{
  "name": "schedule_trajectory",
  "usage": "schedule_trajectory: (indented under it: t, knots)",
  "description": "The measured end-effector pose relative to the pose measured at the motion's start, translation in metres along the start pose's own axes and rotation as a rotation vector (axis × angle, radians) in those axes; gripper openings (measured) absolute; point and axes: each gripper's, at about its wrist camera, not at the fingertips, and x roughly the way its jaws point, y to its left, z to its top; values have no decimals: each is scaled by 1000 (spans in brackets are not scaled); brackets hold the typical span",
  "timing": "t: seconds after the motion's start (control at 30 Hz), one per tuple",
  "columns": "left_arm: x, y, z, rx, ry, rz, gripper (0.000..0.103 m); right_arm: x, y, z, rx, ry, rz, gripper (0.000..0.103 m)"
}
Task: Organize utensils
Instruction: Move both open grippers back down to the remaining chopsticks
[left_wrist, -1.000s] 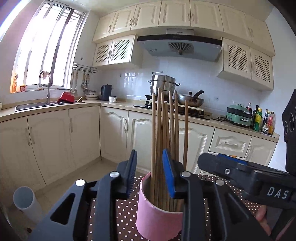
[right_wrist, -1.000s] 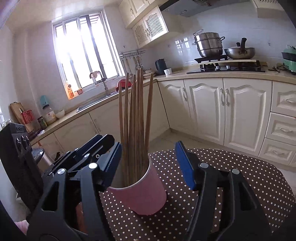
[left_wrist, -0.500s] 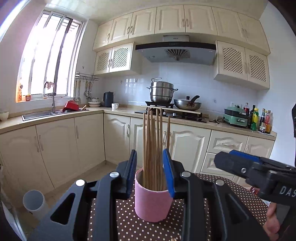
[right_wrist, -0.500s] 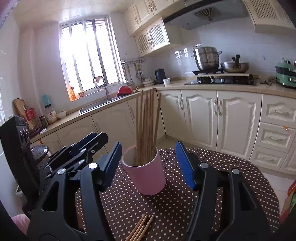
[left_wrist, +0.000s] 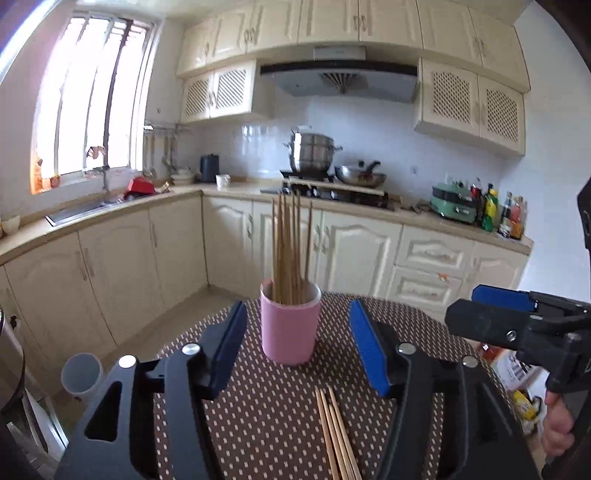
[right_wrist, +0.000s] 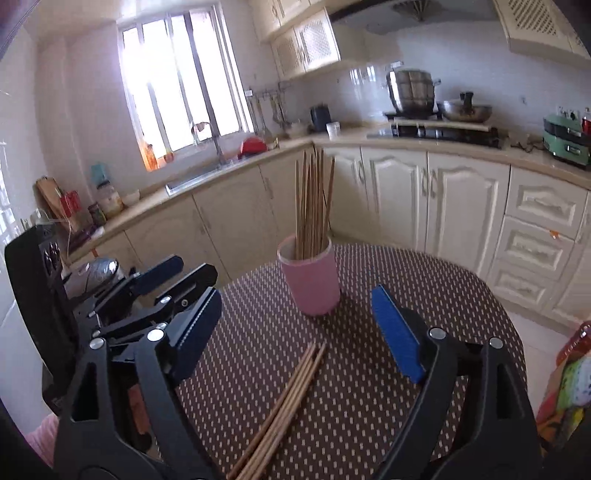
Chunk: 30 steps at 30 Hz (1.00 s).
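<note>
A pink cup (left_wrist: 289, 326) (right_wrist: 314, 280) stands upright on the dotted brown table (left_wrist: 266, 413) (right_wrist: 369, 369). It holds a bunch of wooden chopsticks (left_wrist: 290, 247) (right_wrist: 312, 206). Several loose chopsticks (left_wrist: 338, 432) (right_wrist: 286, 402) lie flat on the table nearer to me. My left gripper (left_wrist: 297, 343) is open and empty, short of the cup. My right gripper (right_wrist: 295, 328) is open and empty, also short of the cup, above the loose chopsticks. The right gripper shows at the right of the left wrist view (left_wrist: 517, 325). The left gripper shows at the left of the right wrist view (right_wrist: 155, 288).
Kitchen cabinets and a counter (left_wrist: 221, 229) with a sink and a stove run behind the table. A white bin (left_wrist: 82, 376) stands on the floor at the left. Colourful packages (right_wrist: 569, 384) sit off the table's right edge.
Both grippers pulled back from the cup. The left gripper's jaws widened from close around the cup to open. The loose chopsticks came into view.
</note>
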Motion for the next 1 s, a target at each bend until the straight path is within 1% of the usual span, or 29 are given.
schedule_trajectory:
  t: [0.03,0.1,0.13,0.17,0.2,0.23,0.3,0.33,0.4,0.43,0.57,0.83,0.9,1.0]
  knots:
    - [-2,1,-3,-2,35,-4,60,1,0,-3,5,43,2,83]
    - [-3,2,-8,0,77,0,60,6,0,-9,24,126,7,83]
    - [-4,2,-12,12,106,4,61,10,-2,-13,44,180,-3,83]
    - [-3,2,-15,21,124,2,62,12,-3,-15,55,211,-10,83]
    - [-2,1,-20,38,161,0,63,15,-3,-17,65,248,-13,83]
    - [0,1,-22,43,180,2,63,21,-4,-20,66,299,-16,83]
    - [4,1,-31,45,246,-15,63,32,-3,-28,55,380,-36,83]
    - [6,1,-36,43,273,-20,63,36,-2,-31,48,404,-46,83]
    - [12,1,-45,53,329,-2,63,45,-3,-38,40,452,-63,83]
    - [14,1,-49,58,342,4,63,52,-3,-44,40,485,-80,83]
    - [19,2,-65,70,418,13,63,70,-7,-61,55,570,-112,83]
    - [25,16,-90,59,478,60,63,105,-18,-94,133,704,-128,83]
    - [28,20,-95,49,503,71,63,116,-19,-102,136,731,-140,83]
    - [34,26,-102,38,541,78,63,124,-17,-108,136,748,-154,83]
